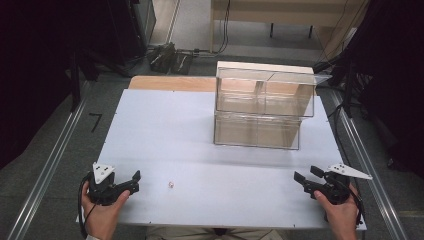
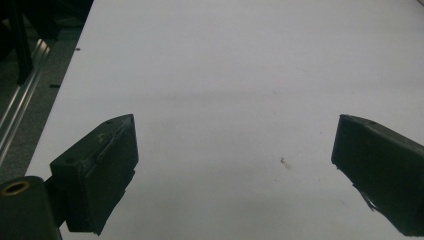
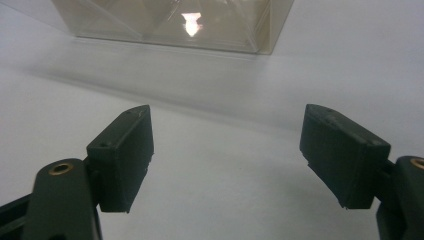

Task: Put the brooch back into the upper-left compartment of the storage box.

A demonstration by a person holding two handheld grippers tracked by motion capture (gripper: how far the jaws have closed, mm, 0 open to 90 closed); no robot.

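Note:
A clear plastic two-tier box (image 1: 264, 105) stands on the white table (image 1: 165, 130), right of centre toward the back. Its lower front wall (image 3: 170, 22) fills the top of the right gripper view. A tiny pale object (image 1: 171, 184) lies near the front edge. My left gripper (image 1: 135, 181) rests at the front left corner, held in a hand, jaws wide apart with nothing between them (image 2: 235, 150). At the front right corner my right gripper (image 1: 305, 176) is also open and empty (image 3: 227, 150), pointing toward the box.
Metal floor rails (image 1: 47, 165) run along both sides of the table. A wooden board (image 1: 170, 83) lies past the table's far edge. Cables and dark equipment (image 1: 167, 56) sit on the floor behind, with a wooden bench (image 1: 280, 12) farther back.

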